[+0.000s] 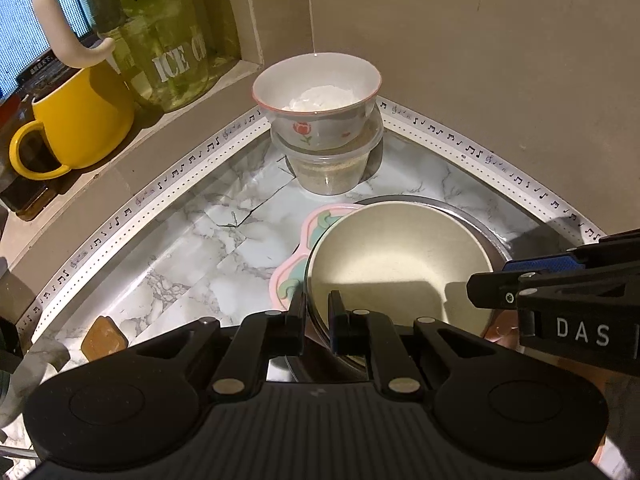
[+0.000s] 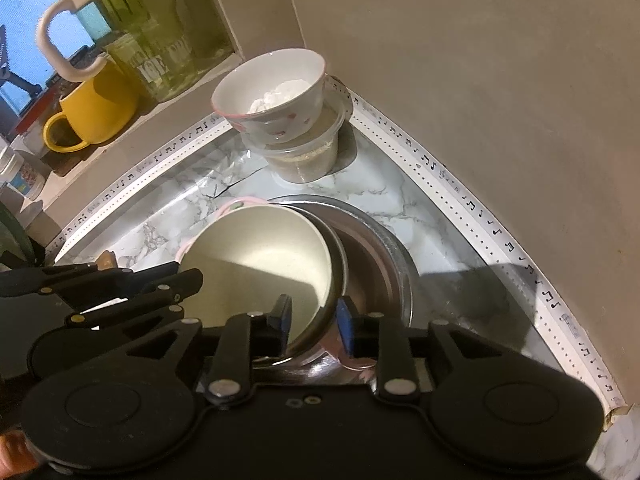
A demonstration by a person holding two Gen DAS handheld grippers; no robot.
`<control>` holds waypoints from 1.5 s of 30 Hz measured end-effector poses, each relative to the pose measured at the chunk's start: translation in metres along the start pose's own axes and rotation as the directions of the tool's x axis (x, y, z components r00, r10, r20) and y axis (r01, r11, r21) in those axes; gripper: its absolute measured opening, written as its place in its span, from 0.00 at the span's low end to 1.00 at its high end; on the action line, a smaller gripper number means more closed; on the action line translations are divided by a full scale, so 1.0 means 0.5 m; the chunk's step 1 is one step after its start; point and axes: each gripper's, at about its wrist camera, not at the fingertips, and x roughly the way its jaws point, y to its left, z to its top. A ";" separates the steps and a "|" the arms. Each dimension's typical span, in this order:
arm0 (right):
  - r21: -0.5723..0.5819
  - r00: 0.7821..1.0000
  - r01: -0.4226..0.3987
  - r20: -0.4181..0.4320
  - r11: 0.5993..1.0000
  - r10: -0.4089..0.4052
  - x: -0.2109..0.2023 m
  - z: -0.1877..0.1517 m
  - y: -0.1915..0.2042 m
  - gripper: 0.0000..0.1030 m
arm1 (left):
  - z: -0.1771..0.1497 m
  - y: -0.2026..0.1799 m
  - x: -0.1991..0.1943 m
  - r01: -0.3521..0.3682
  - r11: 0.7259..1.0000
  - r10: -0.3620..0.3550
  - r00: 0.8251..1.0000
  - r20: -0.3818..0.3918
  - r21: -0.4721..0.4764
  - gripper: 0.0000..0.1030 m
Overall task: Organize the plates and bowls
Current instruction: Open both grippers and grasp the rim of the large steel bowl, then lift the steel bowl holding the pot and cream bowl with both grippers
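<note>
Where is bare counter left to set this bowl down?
Free: marble counter between the music-note trim and the pink plate; also right of the steel bowl. Crowded: back corner, floral bowl stacked on the plastic tub.

The surface [image 1: 192,248] is a corner hemmed by two walls. Bare marble lies open on the left, between the ledge and the pink plate [image 1: 298,248], and on the right beside the steel bowl [image 2: 384,264]. The back corner is blocked by a flowered bowl [image 1: 316,98] stacked on a plastic tub [image 1: 334,170]. A yellow mug [image 1: 76,120] and a glass jar [image 1: 168,40] crowd the ledge. The cream bowl [image 1: 396,264], tilted inside the steel bowl, fills the near middle, with the left tool [image 1: 318,316] and right tool [image 2: 314,320] at its rim.
</note>
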 end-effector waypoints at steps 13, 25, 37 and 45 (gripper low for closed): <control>-0.034 0.999 -0.021 0.041 0.999 0.022 -0.068 -0.025 -0.007 0.31 | -0.017 0.008 -0.072 0.059 0.998 -0.058 0.998 0.019 -0.033 0.10; -0.100 0.996 -0.047 0.068 0.994 0.054 -0.126 -0.051 -0.004 0.36 | -0.036 0.020 -0.139 0.113 0.991 -0.111 0.993 0.035 -0.074 0.12; -0.117 0.994 -0.051 0.087 0.992 0.061 -0.151 -0.061 -0.030 0.54 | -0.064 0.033 -0.174 0.083 0.993 -0.076 0.993 0.088 -0.085 0.76; -0.139 0.989 -0.077 0.114 0.987 0.093 -0.150 -0.056 -0.047 0.94 | -0.073 0.057 -0.160 0.117 0.982 -0.107 0.991 0.074 -0.146 0.76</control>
